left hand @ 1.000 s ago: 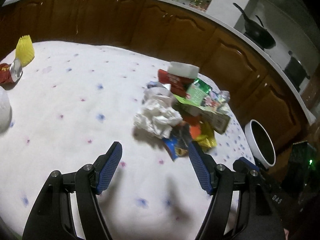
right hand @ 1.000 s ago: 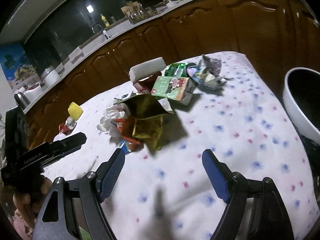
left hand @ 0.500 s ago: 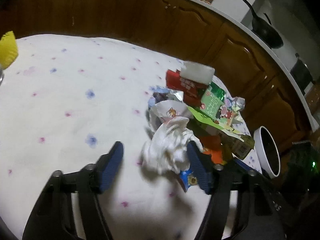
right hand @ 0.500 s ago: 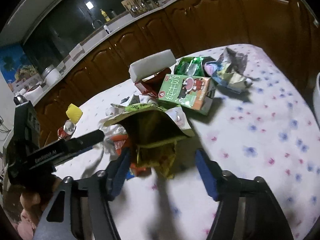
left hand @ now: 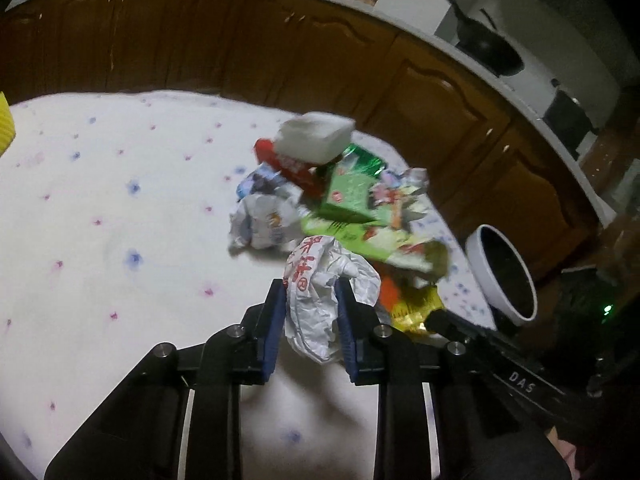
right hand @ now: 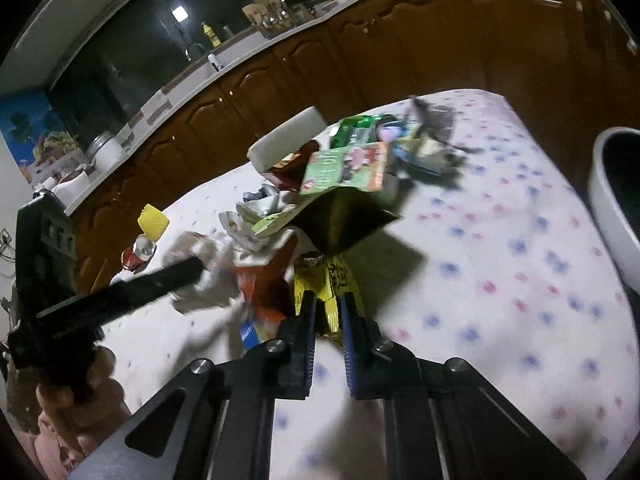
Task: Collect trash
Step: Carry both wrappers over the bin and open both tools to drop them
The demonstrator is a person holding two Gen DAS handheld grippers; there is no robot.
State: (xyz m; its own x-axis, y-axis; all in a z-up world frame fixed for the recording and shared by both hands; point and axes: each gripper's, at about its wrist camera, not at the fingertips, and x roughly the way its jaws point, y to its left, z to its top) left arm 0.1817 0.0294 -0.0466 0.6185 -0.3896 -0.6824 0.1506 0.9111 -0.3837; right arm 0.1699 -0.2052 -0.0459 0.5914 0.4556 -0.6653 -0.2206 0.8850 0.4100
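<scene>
Jaws closing: left gripper (left hand: 310, 312) pinches crumpled white wrapper (left hand: 324, 292), right gripper (right hand: 328, 312) yellow foil packet (right hand: 326, 284); thin, slippery edges may slip free on lifting.

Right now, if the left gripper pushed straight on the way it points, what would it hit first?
The left gripper is closing on a crumpled white wrapper. Straight beyond it, probably the green-yellow packet in the trash pile, though depth is uncertain.

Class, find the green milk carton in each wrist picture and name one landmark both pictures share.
Left wrist: green milk carton right of centre, in the trash pile, below the white block.
Right wrist: carton just above centre, right of the white block.
Shared landmark: the white block.
</scene>
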